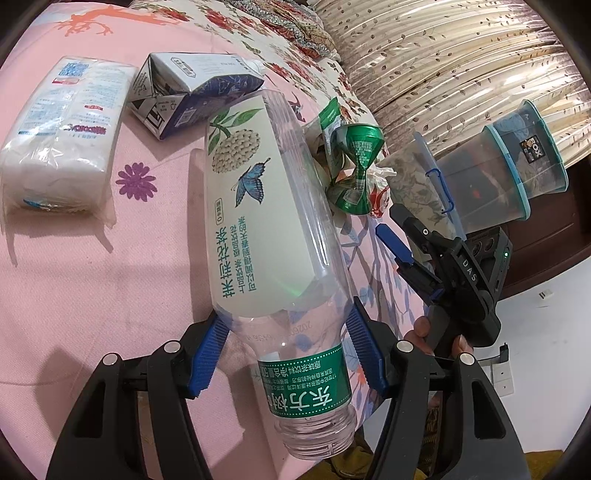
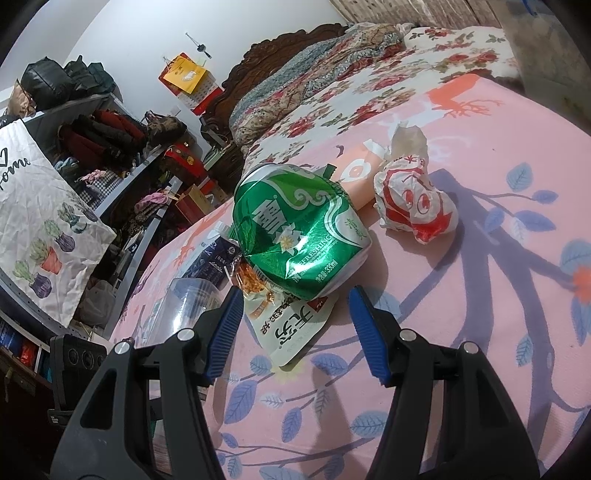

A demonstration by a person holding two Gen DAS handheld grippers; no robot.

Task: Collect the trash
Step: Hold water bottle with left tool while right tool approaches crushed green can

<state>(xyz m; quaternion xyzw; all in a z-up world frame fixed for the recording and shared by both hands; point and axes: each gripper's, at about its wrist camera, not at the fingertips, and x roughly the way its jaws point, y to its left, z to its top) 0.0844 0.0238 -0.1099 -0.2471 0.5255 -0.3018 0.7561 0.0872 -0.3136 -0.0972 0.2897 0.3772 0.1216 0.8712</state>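
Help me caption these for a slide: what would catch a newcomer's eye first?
The big clear plastic bottle, clamped near its neck in the left gripper above the pink bedspread. Next, the crushed green can lying on a snack wrapper just ahead of the open right gripper.

Bed (image 2: 480,229): lying under a pink leaf-print sheet, filling centre frame.
Headboard (image 2: 236,88): dark carved wood, standing upper centre.
Wall (image 2: 129,33): white, showing upper left.

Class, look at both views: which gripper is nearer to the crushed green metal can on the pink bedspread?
Right. The right gripper hangs open just short of the crushed green metal can; the left gripper, clamping a clear plastic bottle, sits farther back.
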